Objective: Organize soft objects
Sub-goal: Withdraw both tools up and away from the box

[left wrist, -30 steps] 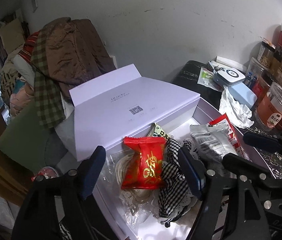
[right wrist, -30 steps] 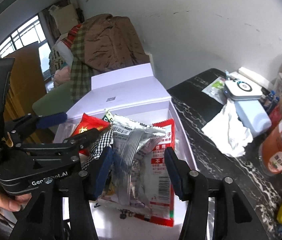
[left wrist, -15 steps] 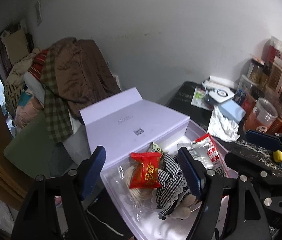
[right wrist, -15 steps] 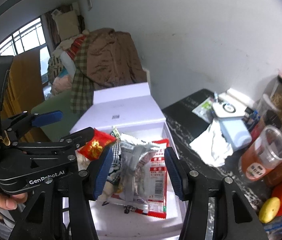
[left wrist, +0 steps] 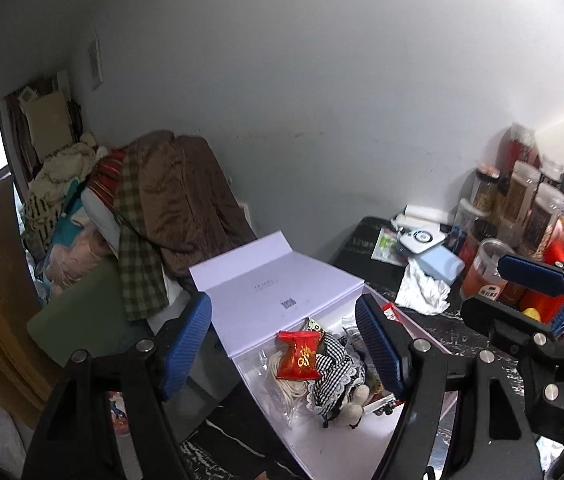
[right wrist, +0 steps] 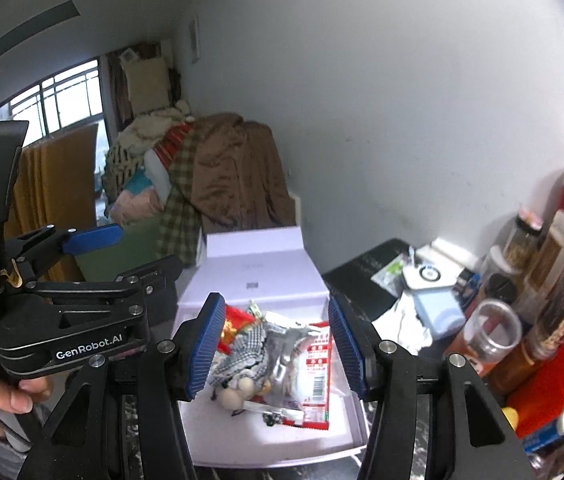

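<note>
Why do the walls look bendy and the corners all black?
Both wrist views use a fisheye lens, so straight walls curve and the corners go dark. In the right wrist view the window glares white. In the left wrist view the jars at the far edge look blurry, while the red packet stays sharp.

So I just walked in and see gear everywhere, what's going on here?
A person is holding two handheld grippers above an open pale box on a dark marbled table. Both the left gripper and the right gripper are open and hold nothing. Inside the box lie a red candy packet, a black-and-white checked cloth item, a silver packet and a red-and-white snack bag.
</note>
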`<state>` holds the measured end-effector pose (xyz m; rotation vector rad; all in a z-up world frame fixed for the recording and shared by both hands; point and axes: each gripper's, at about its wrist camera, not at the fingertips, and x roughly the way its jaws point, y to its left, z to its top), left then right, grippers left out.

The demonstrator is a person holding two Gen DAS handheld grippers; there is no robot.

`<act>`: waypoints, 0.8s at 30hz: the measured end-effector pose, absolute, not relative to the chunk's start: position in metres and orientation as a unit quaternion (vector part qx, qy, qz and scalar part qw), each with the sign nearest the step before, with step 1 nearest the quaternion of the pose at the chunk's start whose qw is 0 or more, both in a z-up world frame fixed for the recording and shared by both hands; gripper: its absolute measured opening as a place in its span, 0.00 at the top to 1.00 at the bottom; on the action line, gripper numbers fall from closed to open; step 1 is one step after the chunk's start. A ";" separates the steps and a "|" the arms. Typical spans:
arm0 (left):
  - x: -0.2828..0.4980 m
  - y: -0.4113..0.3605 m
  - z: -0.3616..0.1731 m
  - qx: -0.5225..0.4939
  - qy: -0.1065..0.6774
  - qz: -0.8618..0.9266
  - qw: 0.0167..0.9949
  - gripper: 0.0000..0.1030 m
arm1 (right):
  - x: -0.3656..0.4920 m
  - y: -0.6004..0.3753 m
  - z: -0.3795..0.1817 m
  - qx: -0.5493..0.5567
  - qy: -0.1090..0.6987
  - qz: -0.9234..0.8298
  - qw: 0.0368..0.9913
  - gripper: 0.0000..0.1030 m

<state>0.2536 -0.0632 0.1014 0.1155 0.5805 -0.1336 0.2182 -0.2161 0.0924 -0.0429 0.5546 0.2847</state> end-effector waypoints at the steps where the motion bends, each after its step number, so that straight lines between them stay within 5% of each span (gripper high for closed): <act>1: 0.247 -0.062 0.106 0.056 0.279 -0.066 0.956 0.28 | 0.213 -0.215 0.097 -0.023 0.266 0.141 0.953 0.47; 24: 0.146 -0.054 0.146 0.052 0.212 -0.078 0.973 0.18 | 0.092 -0.213 0.145 -0.032 0.164 0.127 0.978 0.23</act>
